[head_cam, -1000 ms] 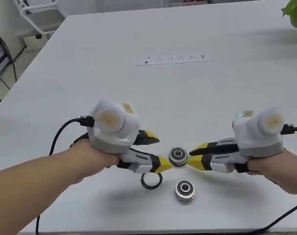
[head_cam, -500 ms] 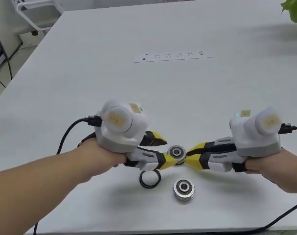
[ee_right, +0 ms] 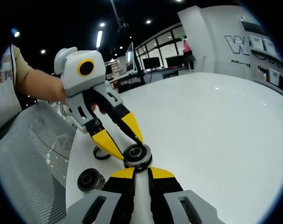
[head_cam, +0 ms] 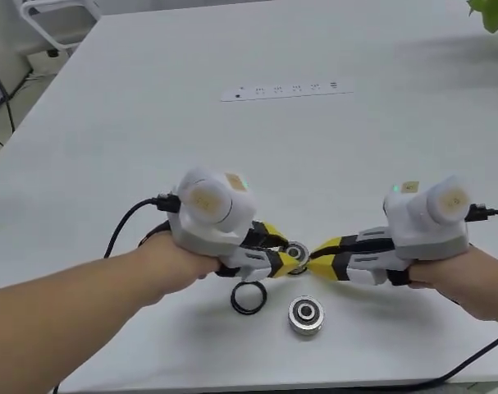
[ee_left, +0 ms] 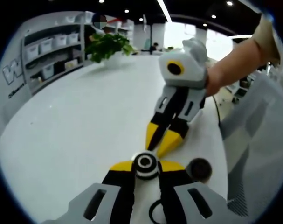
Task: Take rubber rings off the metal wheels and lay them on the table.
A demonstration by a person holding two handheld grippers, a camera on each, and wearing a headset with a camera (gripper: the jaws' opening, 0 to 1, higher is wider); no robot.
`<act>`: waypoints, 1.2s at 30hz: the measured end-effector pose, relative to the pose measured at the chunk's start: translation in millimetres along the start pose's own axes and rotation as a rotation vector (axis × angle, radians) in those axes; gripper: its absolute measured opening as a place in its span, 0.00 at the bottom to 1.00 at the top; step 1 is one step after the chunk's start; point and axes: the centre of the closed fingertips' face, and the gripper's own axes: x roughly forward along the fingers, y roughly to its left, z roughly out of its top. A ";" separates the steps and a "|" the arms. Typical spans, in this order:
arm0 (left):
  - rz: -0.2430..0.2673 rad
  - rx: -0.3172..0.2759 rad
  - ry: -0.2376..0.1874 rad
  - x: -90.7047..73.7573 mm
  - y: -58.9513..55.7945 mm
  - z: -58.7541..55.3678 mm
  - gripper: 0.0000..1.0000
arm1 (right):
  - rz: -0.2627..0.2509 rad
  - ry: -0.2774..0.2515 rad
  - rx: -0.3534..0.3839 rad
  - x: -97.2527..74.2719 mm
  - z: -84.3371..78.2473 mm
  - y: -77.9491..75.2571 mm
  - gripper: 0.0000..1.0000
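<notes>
**Peeling a ring off the clamped wheel**

Clamping the wheel (head_cam: 296, 254) in the left claw (ee_left: 145, 166), one yellow tip on each side of it, at or just over the bench (head_cam: 355, 164). Meeting the wheel's rim head-on with the right claw (ee_right: 141, 173), jaws drawn narrow; not being able to tell whether pinching rubber or merely touching. Judging the step in hand as the peel: gripping firmly on metal with the left claw, catching only the ring's edge with the right tips, then rolling it outward around the rim rather than tugging straight, so as not to drag the wheel out of the clamp. Working low, guarding against a freed ring springing off the bench. Noting one loose ring (head_cam: 249, 297) lying flat just below the left claw in the head view, and a second wheel (head_cam: 306, 315) near it, both loose on the bare bench, in no tray or bin.
</notes>
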 end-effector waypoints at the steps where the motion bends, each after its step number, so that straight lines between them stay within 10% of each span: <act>1: 0.000 0.004 -0.003 0.5 0.0 0.7 0.20 | 0.000 -0.001 -0.002 0.0 0.2 -0.1 0.08; 20: 0.044 0.055 -0.003 1.7 1.8 1.4 0.14 | -0.006 0.004 0.038 -1.7 -0.6 3.3 0.02; 36: 0.062 0.056 -0.003 2.5 2.3 0.8 0.14 | -0.037 -0.046 0.242 -4.6 2.0 -7.0 0.00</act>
